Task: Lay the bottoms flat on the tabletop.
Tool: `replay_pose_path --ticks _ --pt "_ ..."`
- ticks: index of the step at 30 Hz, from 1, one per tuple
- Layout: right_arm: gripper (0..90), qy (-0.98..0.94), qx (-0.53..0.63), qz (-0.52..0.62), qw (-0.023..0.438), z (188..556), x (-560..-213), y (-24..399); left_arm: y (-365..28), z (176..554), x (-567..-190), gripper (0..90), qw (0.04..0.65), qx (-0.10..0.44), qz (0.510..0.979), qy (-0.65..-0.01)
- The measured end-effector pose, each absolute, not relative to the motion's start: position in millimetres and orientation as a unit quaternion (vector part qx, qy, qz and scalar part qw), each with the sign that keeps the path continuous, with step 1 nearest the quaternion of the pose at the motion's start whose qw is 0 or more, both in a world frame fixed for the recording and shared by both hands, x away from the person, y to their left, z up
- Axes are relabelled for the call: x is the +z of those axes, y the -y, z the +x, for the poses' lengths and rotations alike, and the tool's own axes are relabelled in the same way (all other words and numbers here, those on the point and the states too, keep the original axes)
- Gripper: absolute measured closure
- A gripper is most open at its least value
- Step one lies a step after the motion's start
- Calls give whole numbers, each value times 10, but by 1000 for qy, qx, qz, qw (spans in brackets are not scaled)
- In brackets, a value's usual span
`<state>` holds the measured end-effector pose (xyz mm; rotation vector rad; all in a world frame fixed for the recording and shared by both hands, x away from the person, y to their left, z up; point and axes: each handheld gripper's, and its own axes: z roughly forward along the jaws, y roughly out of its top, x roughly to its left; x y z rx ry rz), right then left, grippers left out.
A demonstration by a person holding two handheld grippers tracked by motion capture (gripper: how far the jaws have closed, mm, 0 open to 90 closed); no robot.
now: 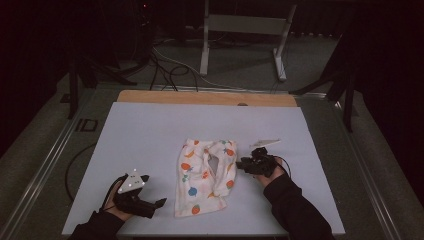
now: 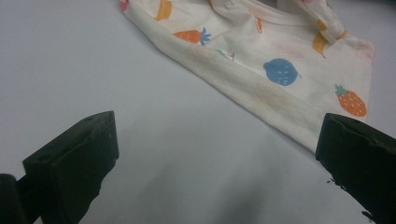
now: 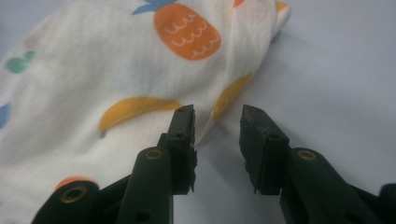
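1. Evidently, in the high view, the work in hand is the approach to a grasp: a small cream cotton garment printed with coloured fruit (image 1: 207,175) lies crumpled on the pale blue-grey table sheet (image 1: 140,135), between the two hands. The right gripper (image 1: 245,164) sits just beside its right edge; the left gripper (image 1: 159,202) rests near its lower left corner. No container stands on the table, so nothing is held in one.
2. In the left gripper view, the jaws stand spread wide over bare sheet, with the garment's hem (image 2: 261,88) ahead of them and apart.
3. In the right gripper view, the jaws stand partly apart, pinching nothing; the left one overlaps the garment's folded edge (image 3: 224,100). The next move, I judge, calls for sliding one jaw under that fold and closing on it.
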<state>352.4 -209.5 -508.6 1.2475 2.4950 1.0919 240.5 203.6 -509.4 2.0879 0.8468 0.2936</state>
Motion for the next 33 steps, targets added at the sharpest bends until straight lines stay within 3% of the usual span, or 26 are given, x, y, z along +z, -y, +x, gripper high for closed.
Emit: replay_pose_path --ticks 3,4,9,15,17,21,24,27,33 --pt "688 -834 356 413 82 3556 -5113 2051 -2038 2404 -5091 3 422 117 833 -339" --pt "752 -838 340 416 95 3582 -5137 2025 -2040 2399 -5095 3 421 117 834 -338" --pt "899 -839 328 420 112 3596 -5136 2051 -2049 2397 -5093 3 422 117 833 -339" --pt "900 -832 352 418 101 3559 -5025 2062 -2035 2398 -5096 3 420 117 835 -337" --pt "791 -831 356 417 97 3542 -5009 2046 -2034 2402 -5096 3 422 117 833 -338" --pt "766 -835 339 421 103 3551 -5067 1994 -2033 2404 -5099 3 421 116 834 -338" --pt "792 -840 329 419 104 3571 -5115 1963 -2037 2404 -5098 3 422 117 833 -338" --pt "899 -841 315 424 117 3583 -5132 1963 -2043 2402 -5099 3 421 116 833 -339" --pt "900 -836 329 421 121 3554 -5014 2025 -2049 2400 -5094 3 422 117 833 -339"
